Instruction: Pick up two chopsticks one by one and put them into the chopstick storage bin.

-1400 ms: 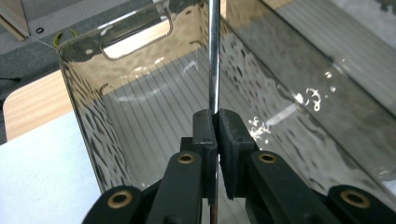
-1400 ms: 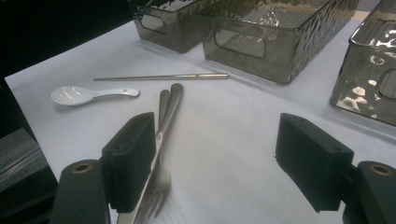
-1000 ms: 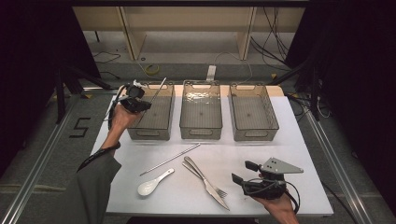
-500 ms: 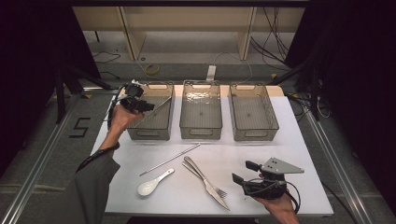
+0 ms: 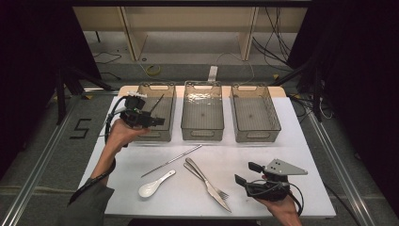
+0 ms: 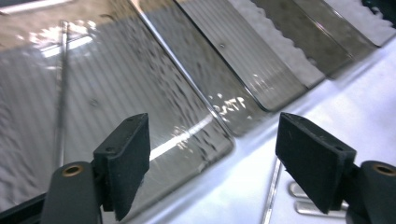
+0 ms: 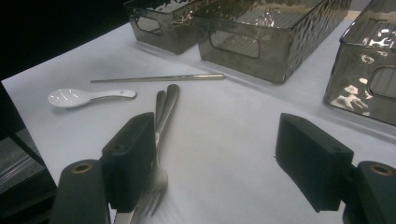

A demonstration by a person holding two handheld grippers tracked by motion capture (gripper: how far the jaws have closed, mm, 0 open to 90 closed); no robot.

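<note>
My left gripper point(image 5: 154, 121) hangs over the near left corner of the left smoked-plastic bin point(image 5: 165, 136). Its jaws have just been opening and stand wide apart with nothing between them point(image 6: 212, 154). A metal chopstick point(image 5: 157, 101) rests inside that bin, also seen through the jaws point(image 6: 60, 93). On the white table lie a second chopstick point(image 5: 171, 160), a white ceramic spoon point(image 5: 154, 185), and a knife and fork point(image 5: 207, 182) side by side. My right gripper point(image 5: 245, 173) rests open near the table's front right, its jaws point(image 7: 215, 172) over bare table beside the fork point(image 7: 156, 158).
Three bins stand in a row at the back: the left one, a middle bin point(image 5: 202, 134) and a right bin point(image 5: 256, 136), both without contents. A black cable trails from each gripper. Dark floor rails flank the table point(image 5: 282, 146).
The left gripper has let go of the chopstick, which now lies in the left bin. Its jaws went from shut to wide, and the hand drew back toward the near edge of the bin. The right hand stayed put.
</note>
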